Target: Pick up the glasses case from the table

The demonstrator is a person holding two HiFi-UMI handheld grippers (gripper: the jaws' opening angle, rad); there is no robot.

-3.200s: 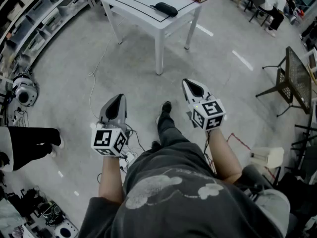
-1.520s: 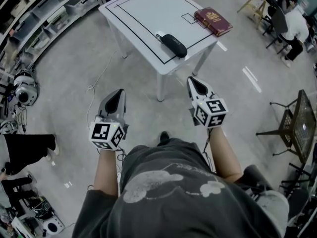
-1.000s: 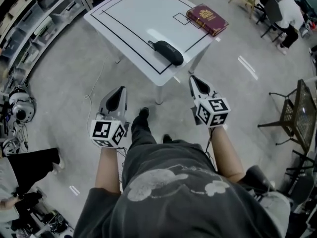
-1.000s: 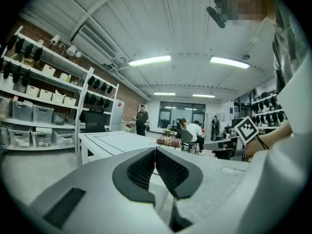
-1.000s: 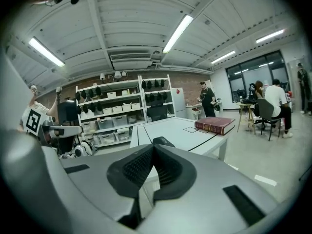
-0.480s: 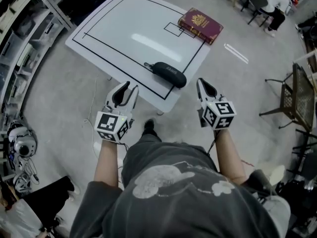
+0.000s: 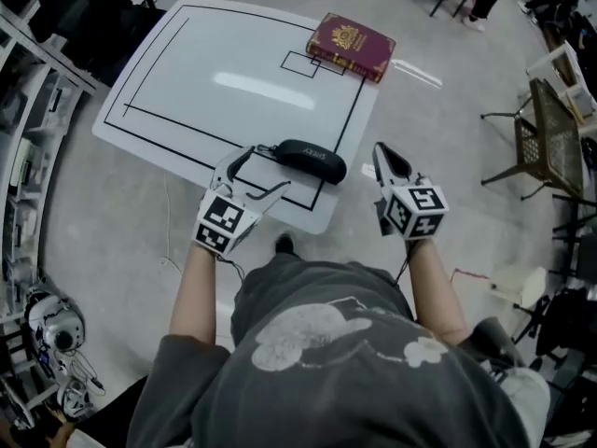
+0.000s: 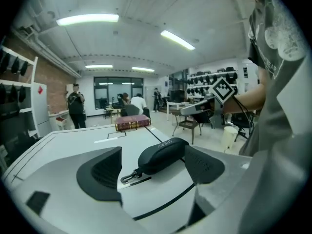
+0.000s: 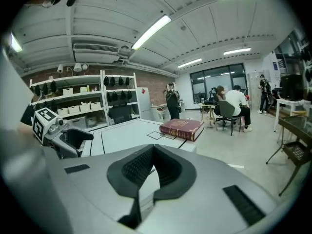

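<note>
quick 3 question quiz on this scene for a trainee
1. True or false: the glasses case lies on top of the red book.
2. Which one faces the case with jaws apart? A: left hand-held gripper. B: right hand-held gripper.
3. Fill in: the right hand-held gripper's jaws are ___.
Key: 1 false, they lie apart on the white table. 2 A; its jaws have just been opening and do not touch the case. 3 shut.

One glasses case [image 7: 312, 161], one red book [image 7: 351, 47], one white table [image 7: 205, 73], two grippers [image 7: 267, 169] [image 7: 385, 154]
</note>
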